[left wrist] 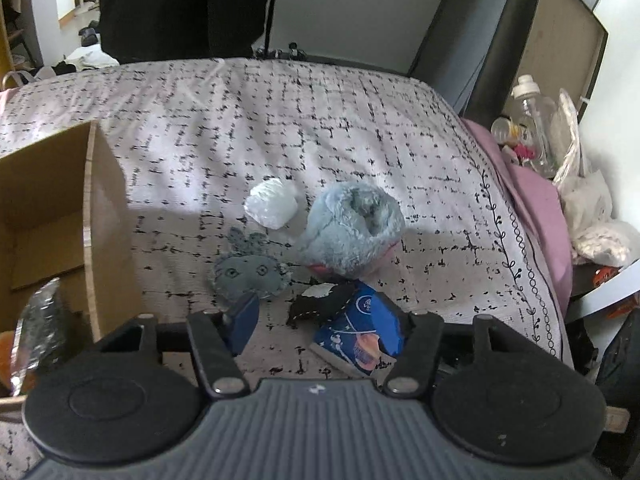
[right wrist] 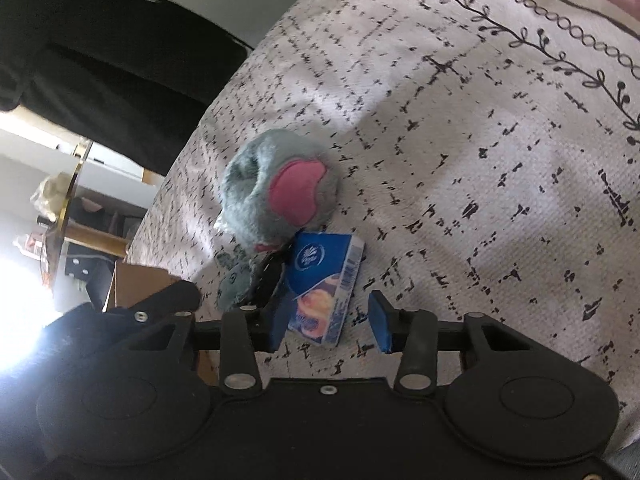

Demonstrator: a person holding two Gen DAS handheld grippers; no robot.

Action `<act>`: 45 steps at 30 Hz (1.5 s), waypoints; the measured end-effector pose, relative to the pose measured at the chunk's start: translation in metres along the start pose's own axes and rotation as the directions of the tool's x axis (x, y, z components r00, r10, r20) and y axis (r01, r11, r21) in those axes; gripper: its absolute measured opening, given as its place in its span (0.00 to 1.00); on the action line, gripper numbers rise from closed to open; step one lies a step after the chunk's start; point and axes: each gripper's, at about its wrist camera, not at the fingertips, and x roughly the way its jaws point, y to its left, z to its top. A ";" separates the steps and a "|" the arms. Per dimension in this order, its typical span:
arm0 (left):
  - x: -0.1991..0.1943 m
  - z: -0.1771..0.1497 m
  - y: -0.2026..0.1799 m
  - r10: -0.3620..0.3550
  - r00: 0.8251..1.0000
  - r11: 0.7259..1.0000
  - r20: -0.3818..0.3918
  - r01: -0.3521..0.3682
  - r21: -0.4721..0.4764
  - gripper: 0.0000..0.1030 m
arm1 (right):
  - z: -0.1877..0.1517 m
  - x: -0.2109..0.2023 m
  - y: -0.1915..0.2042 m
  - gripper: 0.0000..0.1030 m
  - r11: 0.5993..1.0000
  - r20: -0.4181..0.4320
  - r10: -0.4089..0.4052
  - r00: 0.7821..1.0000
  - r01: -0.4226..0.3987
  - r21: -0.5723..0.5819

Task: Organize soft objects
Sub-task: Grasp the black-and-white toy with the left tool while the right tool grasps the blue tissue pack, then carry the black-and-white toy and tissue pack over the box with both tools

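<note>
On the patterned bedspread (left wrist: 280, 120) lie a fluffy blue-grey slipper (left wrist: 352, 228), a flat grey felt toy with ears (left wrist: 246, 274), a white crumpled soft wad (left wrist: 272, 204), a black felt piece (left wrist: 320, 304) and a blue tissue pack (left wrist: 356, 336). My left gripper (left wrist: 320, 332) is open, its fingers on either side of the tissue pack and black piece. My right gripper (right wrist: 328, 326) is open around the tissue pack (right wrist: 324, 280); the slipper (right wrist: 280, 188) with its pink sole lies just beyond, beside the grey toy (right wrist: 234, 284).
An open cardboard box (left wrist: 52, 216) stands at the left on the bed, with a silvery wrapper (left wrist: 36, 324) in it. A cluttered bedside stand with a plastic bottle (left wrist: 532, 120) and bags is at the right. A dark headboard (left wrist: 500, 40) stands behind.
</note>
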 end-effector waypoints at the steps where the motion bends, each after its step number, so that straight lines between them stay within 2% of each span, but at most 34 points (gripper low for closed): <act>1: 0.004 0.000 -0.001 -0.001 1.000 1.000 -0.005 0.001 0.005 0.59 | 0.002 0.002 -0.003 0.40 1.000 -0.004 0.003 1.000 -0.003 0.016; 7: 0.032 0.001 -0.001 -0.001 0.999 1.000 -0.047 0.001 0.010 0.58 | 0.007 0.009 -0.016 0.39 0.996 -0.020 0.027 0.999 -0.025 0.086; 11: 0.048 0.002 0.000 -0.004 0.998 1.000 -0.064 0.004 0.012 0.47 | 0.008 0.013 -0.019 0.39 0.994 -0.026 0.040 0.999 -0.037 0.104; 14: 0.054 0.003 -0.002 -0.025 0.998 0.999 -0.057 0.026 0.026 0.46 | 0.009 0.017 -0.019 0.39 0.993 -0.033 0.046 0.998 -0.042 0.107; 17: 0.061 0.005 -0.004 -0.032 0.998 0.999 -0.058 0.034 0.042 0.39 | 0.011 0.020 -0.021 0.39 0.991 -0.040 0.058 0.998 -0.053 0.125; 21: 0.071 0.002 0.000 -0.053 0.993 0.998 -0.102 0.054 0.008 0.29 | 0.013 0.024 -0.024 0.39 0.987 -0.049 0.076 0.996 -0.068 0.142; 23: 0.073 0.000 0.003 -0.068 0.992 0.998 -0.110 0.067 -0.011 0.28 | 0.013 0.026 -0.023 0.39 0.986 -0.052 0.082 0.995 -0.074 0.147; 27: 0.074 -0.001 0.006 -0.085 0.989 0.996 -0.118 0.082 -0.031 0.26 | 0.014 0.029 -0.024 0.39 0.983 -0.056 0.099 0.994 -0.089 0.158; 29: 0.073 -0.001 0.007 -0.090 0.989 0.996 -0.119 0.086 -0.034 0.24 | 0.013 0.029 -0.022 0.33 0.986 -0.057 0.096 0.994 -0.086 0.146; 30: 0.072 -0.001 0.007 -0.090 0.989 0.996 -0.119 0.087 -0.034 0.23 | 0.013 0.029 -0.021 0.26 0.988 -0.059 0.087 0.994 -0.078 0.133; 34: 0.067 0.000 0.009 -0.092 0.989 0.995 -0.118 0.087 -0.045 0.21 | 0.012 0.024 -0.013 0.22 0.994 -0.050 0.075 0.996 -0.071 0.079; 45: 0.020 -0.003 0.013 -0.119 0.991 0.992 -0.061 0.117 -0.041 0.19 | 0.005 -0.008 0.012 0.21 0.999 0.002 0.044 0.999 -0.044 -0.026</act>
